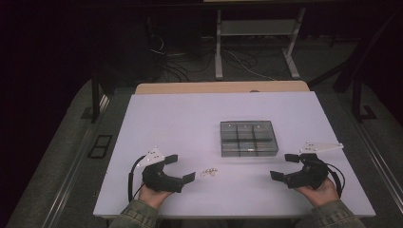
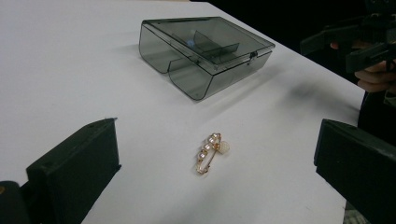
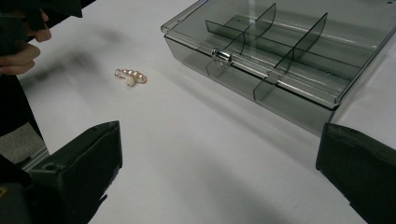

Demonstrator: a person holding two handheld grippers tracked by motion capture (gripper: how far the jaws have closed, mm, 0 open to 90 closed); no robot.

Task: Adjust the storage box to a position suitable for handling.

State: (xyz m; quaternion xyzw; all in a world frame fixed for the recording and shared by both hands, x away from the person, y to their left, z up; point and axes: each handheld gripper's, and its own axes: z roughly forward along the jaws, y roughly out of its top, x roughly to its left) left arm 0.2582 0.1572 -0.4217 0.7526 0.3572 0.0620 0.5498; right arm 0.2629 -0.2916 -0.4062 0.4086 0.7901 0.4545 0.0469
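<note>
I held both grippers low near the front edge of the white table. The left gripper had its jaws spread wide, empty; so did the right gripper. The small gold brooch with pearl beads lay between them, just beside the left gripper. The smoky grey clear plastic compartment box sat shut near the table's middle.

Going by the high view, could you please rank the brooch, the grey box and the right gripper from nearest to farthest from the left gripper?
1. Brooch: on the white table, just off the open jaws of the left gripper, toward the middle.
2. Grey box: farther back, past the brooch, lid closed.
3. Right gripper: across the table at the person's other side, jaws open.
</note>
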